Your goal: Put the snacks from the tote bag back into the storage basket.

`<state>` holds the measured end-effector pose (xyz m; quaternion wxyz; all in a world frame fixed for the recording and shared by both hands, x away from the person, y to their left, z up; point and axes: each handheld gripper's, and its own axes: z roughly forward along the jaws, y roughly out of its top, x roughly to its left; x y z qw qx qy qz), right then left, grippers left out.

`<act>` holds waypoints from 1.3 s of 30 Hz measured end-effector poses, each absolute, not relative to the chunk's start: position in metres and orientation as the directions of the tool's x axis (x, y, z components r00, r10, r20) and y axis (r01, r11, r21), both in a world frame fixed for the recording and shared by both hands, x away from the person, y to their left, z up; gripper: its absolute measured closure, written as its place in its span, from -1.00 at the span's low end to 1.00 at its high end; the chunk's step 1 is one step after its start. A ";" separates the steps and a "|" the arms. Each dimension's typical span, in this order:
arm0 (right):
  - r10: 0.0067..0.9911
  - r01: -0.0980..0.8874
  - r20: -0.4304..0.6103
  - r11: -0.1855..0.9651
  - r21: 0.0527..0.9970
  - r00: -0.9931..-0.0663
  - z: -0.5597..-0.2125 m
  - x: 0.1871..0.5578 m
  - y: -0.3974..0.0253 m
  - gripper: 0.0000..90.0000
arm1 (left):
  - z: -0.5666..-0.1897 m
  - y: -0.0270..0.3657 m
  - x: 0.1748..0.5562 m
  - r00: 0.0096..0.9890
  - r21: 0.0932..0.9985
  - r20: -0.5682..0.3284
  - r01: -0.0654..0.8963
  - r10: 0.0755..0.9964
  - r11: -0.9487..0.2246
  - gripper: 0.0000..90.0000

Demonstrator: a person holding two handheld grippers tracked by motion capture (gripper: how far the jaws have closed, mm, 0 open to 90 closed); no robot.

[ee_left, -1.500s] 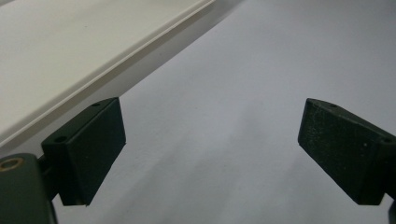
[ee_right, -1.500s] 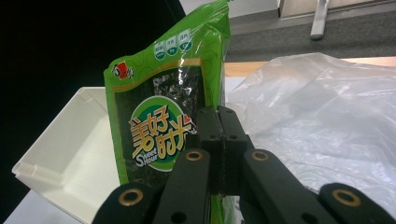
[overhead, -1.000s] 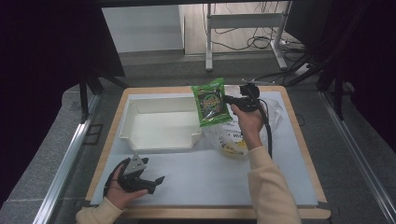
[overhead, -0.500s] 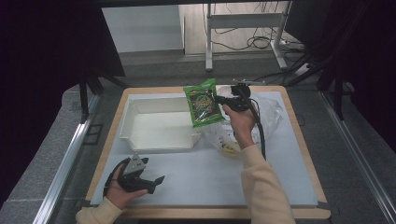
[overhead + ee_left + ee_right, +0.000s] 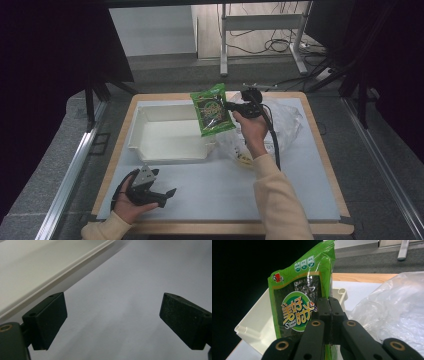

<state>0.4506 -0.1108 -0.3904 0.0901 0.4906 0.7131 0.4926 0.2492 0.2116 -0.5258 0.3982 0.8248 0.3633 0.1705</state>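
We've got the right gripper (image 5: 231,106) clamped tight on the green snack packet (image 5: 212,109), jaws pinched on its edge in the right gripper view (image 5: 329,315), and over the last second it has carried the packet leftward, from above the clear plastic bag (image 5: 280,122) to the near corner of the white bin (image 5: 170,150). We judge a drop into the bin is next. The bin looks empty inside; the bag holds at least one more yellowish packet, hard to make out. Our left gripper (image 5: 167,195) rests wide open on the counter (image 5: 215,190), holding nothing
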 end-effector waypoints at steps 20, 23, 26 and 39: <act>0.771 0.615 0.350 0.068 0.786 -0.533 -0.393 0.454 -0.080 0.99 | -0.525 0.213 0.249 0.675 0.786 -0.014 0.464 0.738 -0.409 -0.83; 0.765 0.616 0.351 0.074 0.784 -0.539 -0.394 0.454 -0.075 0.99 | -0.525 0.212 0.249 0.676 0.785 -0.015 0.465 0.737 -0.410 -0.83; 0.762 0.618 0.353 0.078 0.782 -0.543 -0.396 0.456 -0.070 0.99 | -0.525 0.212 0.249 0.676 0.786 -0.016 0.464 0.737 -0.409 -0.83; 0.743 0.626 0.361 0.098 0.774 -0.563 -0.403 0.457 -0.047 0.99 | -0.525 0.213 0.249 0.676 0.787 -0.018 0.464 0.737 -0.407 -0.83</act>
